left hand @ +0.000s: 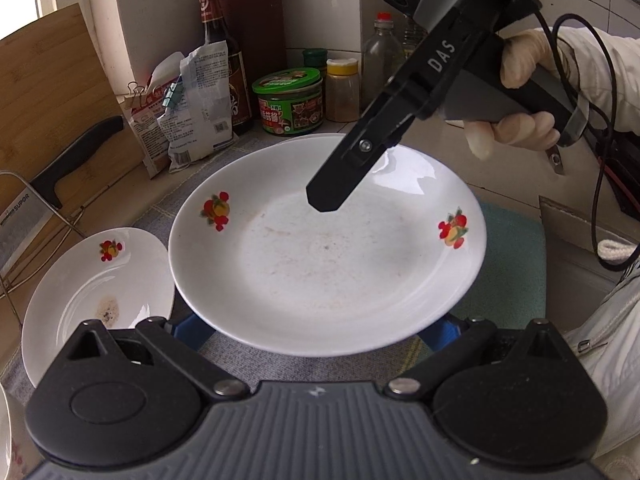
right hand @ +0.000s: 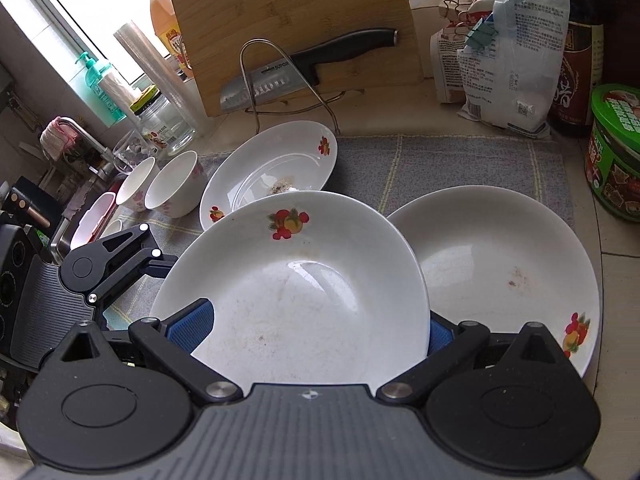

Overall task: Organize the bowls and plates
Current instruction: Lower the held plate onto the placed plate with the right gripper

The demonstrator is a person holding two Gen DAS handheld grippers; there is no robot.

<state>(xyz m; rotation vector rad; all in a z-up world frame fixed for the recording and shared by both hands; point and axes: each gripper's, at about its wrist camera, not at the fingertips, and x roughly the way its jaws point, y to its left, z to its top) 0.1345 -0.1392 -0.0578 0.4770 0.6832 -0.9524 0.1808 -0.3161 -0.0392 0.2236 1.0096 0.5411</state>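
A white plate with fruit decals (left hand: 320, 264) (right hand: 304, 292) is tilted, overlapping a second such plate (right hand: 500, 272) on the grey cloth. My left gripper (left hand: 316, 332) (right hand: 160, 266) is open, and the plate's near rim covers its blue fingertips. My right gripper (right hand: 316, 328) (left hand: 324, 196) straddles the opposite rim with jaws wide: one blue pad (right hand: 192, 324) lies over the plate's inner face, the other shows behind it. A third plate with crumbs (left hand: 88, 292) (right hand: 276, 160) lies further left. Two white bowls with pink flowers (right hand: 172, 190) stand beyond it.
A bamboo cutting board (right hand: 296, 24) and a knife (right hand: 304, 68) rest in a wire rack at the back. Bagged goods (left hand: 192, 112), a dark sauce bottle (left hand: 216, 40), a green jar (left hand: 290, 104) and spice bottles line the wall. A sink edge (right hand: 80, 232) lies past the bowls.
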